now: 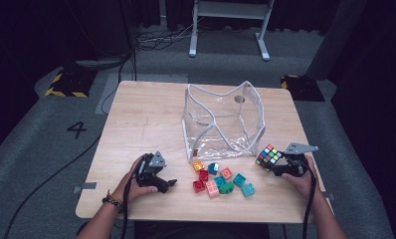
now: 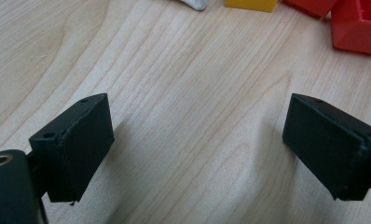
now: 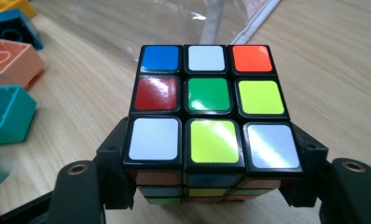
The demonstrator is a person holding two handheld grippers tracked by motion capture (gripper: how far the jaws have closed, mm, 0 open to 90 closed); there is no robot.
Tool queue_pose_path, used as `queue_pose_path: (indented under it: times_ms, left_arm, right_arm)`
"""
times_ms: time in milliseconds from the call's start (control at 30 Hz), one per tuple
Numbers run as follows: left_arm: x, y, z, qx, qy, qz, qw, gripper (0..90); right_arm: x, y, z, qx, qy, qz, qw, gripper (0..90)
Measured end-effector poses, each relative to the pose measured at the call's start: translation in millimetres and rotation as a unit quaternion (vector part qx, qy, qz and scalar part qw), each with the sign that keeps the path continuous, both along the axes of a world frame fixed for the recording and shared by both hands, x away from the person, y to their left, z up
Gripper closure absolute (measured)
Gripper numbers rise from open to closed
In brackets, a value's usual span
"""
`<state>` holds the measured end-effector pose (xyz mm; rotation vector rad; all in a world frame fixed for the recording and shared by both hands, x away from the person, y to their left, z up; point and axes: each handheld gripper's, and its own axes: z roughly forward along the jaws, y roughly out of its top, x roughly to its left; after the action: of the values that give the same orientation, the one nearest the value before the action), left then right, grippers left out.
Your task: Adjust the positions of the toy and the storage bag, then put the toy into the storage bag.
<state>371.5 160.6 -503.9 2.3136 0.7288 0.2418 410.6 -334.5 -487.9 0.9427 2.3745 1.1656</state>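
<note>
**Puzzle Cube Held in Right Tool, Ready for Transfer to Bag**

**Current state.** The right tool [image 1: 275, 167], at the lower right of the high view, is closed on the puzzle cube [image 3: 210, 105]. In the right gripper view the two black jaws press on opposite sides of the cube's lower layer, and the cube sits squarely between them with its top face showing. The cube is at the lower right of the high view, just right of the scattered toy blocks [image 1: 221, 180] and just below and right of the clear plastic bag [image 1: 223, 122]. Whether it rests on the counter [image 1: 146, 119] or is lifted just above it cannot be told.

The left tool [image 2: 197, 144] is wide open and empty. Its jaws stand apart over bare wood, with red and yellow blocks at the upper right of the left gripper view. In the high view it lies at the lower left, well apart from the bag.

**Step in hand.** Judged from the grip and the open bag nearby, the step is carrying the cube toward the bag.

**Next move.** The move calls for raising the cube above the bag's white-edged rim, centring it over the opening, then releasing. The bag walls are soft and sagging; the left tool may be needed to hold the rim steady.
</note>
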Motion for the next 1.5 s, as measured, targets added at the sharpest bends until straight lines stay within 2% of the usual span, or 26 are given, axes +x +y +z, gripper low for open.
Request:
queue_pose_path:
  times_ms: [100, 333, 567, 733, 867, 967, 1033, 1067, 1133, 1233, 1267, 1300, 1500]
  left_arm:
    - [0.1, 0.0, 0.0, 0.0, -0.001, 0.0, 1.0, 8.9]
    - [0.0, 0.0, 0.0, 0.0, 0.0, 0.0, 1.0, 8.9]
    - [0.3, 0.1, 0.1, 0.0, 0.0, -0.001, 1.0, 8.7]
    - [0.3, 0.1, 0.1, 0.0, 0.0, -0.001, 1.0, 8.7]
    - [0.5, 0.2, 0.3, 0.001, -0.001, -0.001, 1.0, 8.6]
    - [0.4, 0.2, 0.2, 0.001, -0.001, -0.001, 1.0, 8.6]
    - [0.3, 0.1, 0.2, 0.001, -0.001, -0.001, 1.0, 8.6]
    - [0.3, 0.2, 0.2, 0.001, -0.001, -0.001, 1.0, 8.6]
    - [0.1, 0.0, 0.1, -0.001, 0.0, 0.0, 1.0, 8.6]
    - [0.1, 0.0, 0.2, -0.001, 0.0, 0.0, 1.0, 8.6]
    - [0.1, 0.0, 0.2, -0.001, 0.0, 0.0, 1.0, 8.6]
    - [0.2, 0.0, 0.1, -0.001, -0.001, 0.0, 1.0, 8.6]
    - [0.2, -0.1, 0.0, -0.001, -0.001, 0.0, 1.0, 8.6]
  right_arm:
    - [1.0, -2.6, -0.2, -0.003, -0.005, -0.018, 0.9998, 34.2]
    - [1.6, -7.8, 0.1, 0.003, -0.008, -0.036, 0.9993, 34.2]
    - [3.7, -16.2, 6.2, 0.027, -0.011, -0.06, 0.9978, 34.2]
    - [4.6, -20.6, 11.4, 0.025, -0.019, -0.066, 0.9973, 34.2]
    - [5.7, -21.2, 16.7, 0.033, -0.026, -0.066, 0.9969, 34.2]
    - [6.5, -20.6, 29.8, 0.04, -0.04, -0.069, 0.996, 34.2]
    - [6.4, -20.3, 33.9, 0.042, -0.042, -0.069, 0.9958, 34.2]
    - [6.9, -19.9, 41.6, 0.045, -0.053, -0.072, 0.995, 34.2]
    - [7.8, -19.5, 49.7, 0.055, -0.055, -0.07, 0.9945, 34.2]
    - [9.0, -17.6, 64.4, 0.046, -0.068, -0.067, 0.9943, 34.2]
    - [9.0, -17.6, 64.4, 0.046, -0.068, -0.067, 0.9943, 34.2]
    - [11.4, -17.0, 77.1, 0.047, -0.08, -0.068, 0.9934, 34.2]
    - [14.4, -14.2, 108.0, 0.051, -0.102, -0.066, 0.9913, 34.2]
